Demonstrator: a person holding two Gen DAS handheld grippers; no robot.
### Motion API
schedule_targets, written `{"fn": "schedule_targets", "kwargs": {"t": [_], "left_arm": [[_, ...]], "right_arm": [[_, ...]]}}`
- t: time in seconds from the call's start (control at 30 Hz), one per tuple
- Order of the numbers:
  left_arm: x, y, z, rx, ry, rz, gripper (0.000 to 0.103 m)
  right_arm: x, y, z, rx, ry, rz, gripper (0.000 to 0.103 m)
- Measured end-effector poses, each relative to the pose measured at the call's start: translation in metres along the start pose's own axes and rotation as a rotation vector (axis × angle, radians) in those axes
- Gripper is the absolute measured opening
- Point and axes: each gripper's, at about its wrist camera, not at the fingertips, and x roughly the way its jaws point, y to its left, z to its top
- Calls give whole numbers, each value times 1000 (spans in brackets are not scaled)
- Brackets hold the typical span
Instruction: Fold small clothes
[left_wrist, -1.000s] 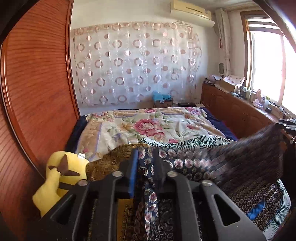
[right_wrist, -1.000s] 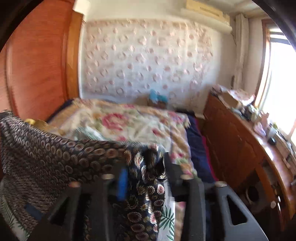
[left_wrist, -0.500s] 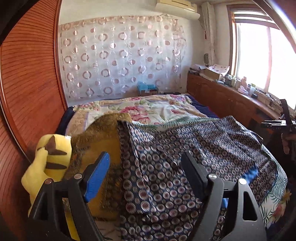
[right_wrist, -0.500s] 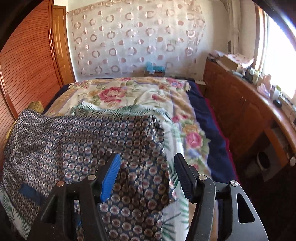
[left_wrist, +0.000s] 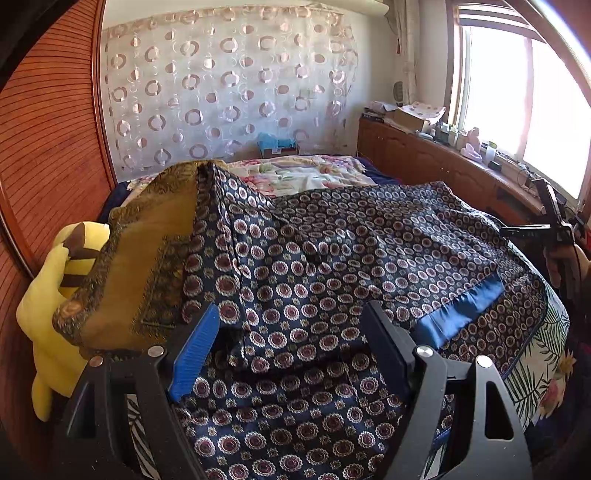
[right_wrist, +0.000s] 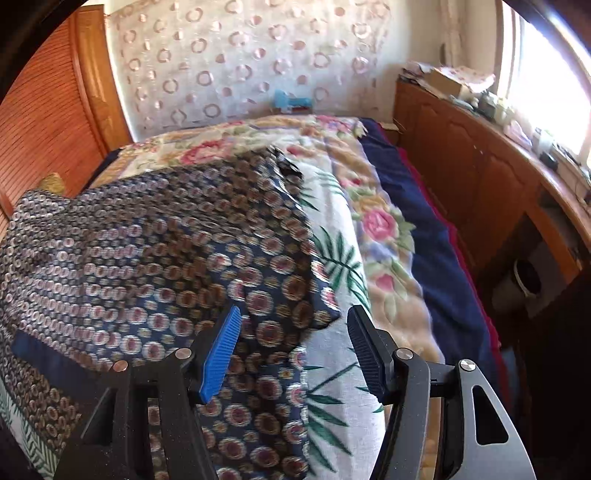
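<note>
The patterned garment (left_wrist: 332, 258) has been released and now lies spread on the bed (right_wrist: 369, 229) — one fold laid. The left gripper (left_wrist: 291, 347) and right gripper (right_wrist: 295, 347) are held wide, nothing clamped — re-gripping is presumably required.

No readable text, label, brand, number or sign appears in either wrist view. The small boxes and bottles on the wooden counter (left_wrist: 436, 147) by the window are too blurred to read.
</note>
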Motion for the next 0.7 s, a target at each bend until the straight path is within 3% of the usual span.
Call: {"fn": "schedule_targets", "kwargs": {"t": [0.1,0.17,0.2,0.23,0.27,0.4,0.63,0.7], "left_arm": [[2,1,-5,-7,4,8,80],[1,2,-8,-15,-1,13,80],[1,3,-9,-19,-3,15,80],[-1,4,-10,-25,-9,21,80],[-2,6,-11,-26,-15,29,80],[-9,7,-15,-12,-67,77,80],[-13,13,-17,-27,-48,58,80],[-12,18,-18,-40,-39,49,69]], "right_arm": [[8,-7,2,43,18,11,61],[7,-9,5,65,22,41,45],[7,-8,7,64,30,52,31],[7,-4,8,54,31,66,10],[5,-1,5,39,26,86,4],[-12,13,-2,-3,-23,131,3],[-2,19,-8,-18,-5,78,3],[11,15,-6,-15,-2,70,3]]}}
